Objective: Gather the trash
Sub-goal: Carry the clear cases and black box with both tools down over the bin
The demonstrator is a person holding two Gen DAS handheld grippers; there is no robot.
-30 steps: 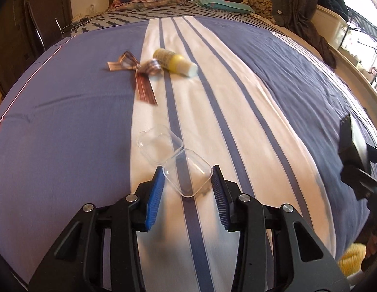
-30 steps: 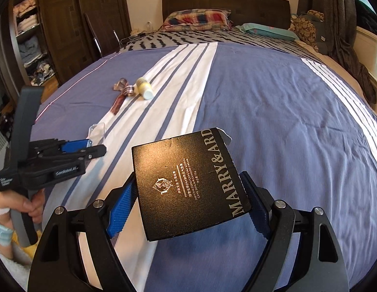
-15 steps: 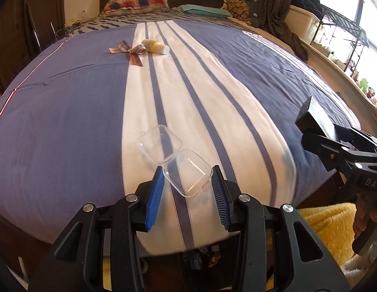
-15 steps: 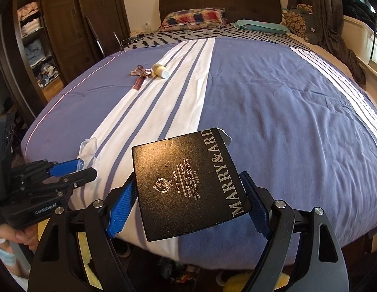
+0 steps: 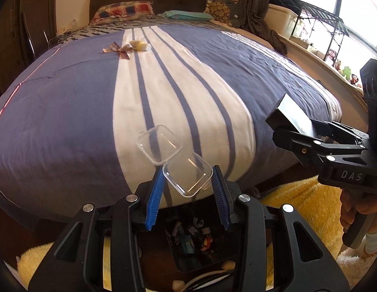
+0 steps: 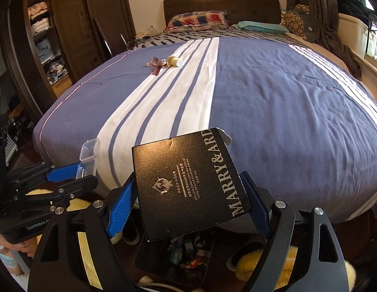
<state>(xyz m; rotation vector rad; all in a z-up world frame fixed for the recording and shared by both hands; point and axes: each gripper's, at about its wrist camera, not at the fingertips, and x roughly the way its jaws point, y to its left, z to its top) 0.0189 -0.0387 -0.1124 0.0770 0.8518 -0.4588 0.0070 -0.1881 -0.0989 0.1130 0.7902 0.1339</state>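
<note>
Bedroom, blue-and-white striped bed [image 5: 66, 112] ahead. Left gripper [image 5: 187, 189] pinches clear hinged plastic case [image 5: 178, 163]; right gripper [image 6: 188, 194] clamps flat black cardboard box [image 6: 188, 185]. Dark floor bin [image 5: 195, 245] sits directly below both; centre over it, then release one at a time.

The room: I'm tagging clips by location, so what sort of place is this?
A bedroom, clearly: a large bed with a striped duvet, pillows against a dark headboard, and a wardrobe with folded clothes.
</note>
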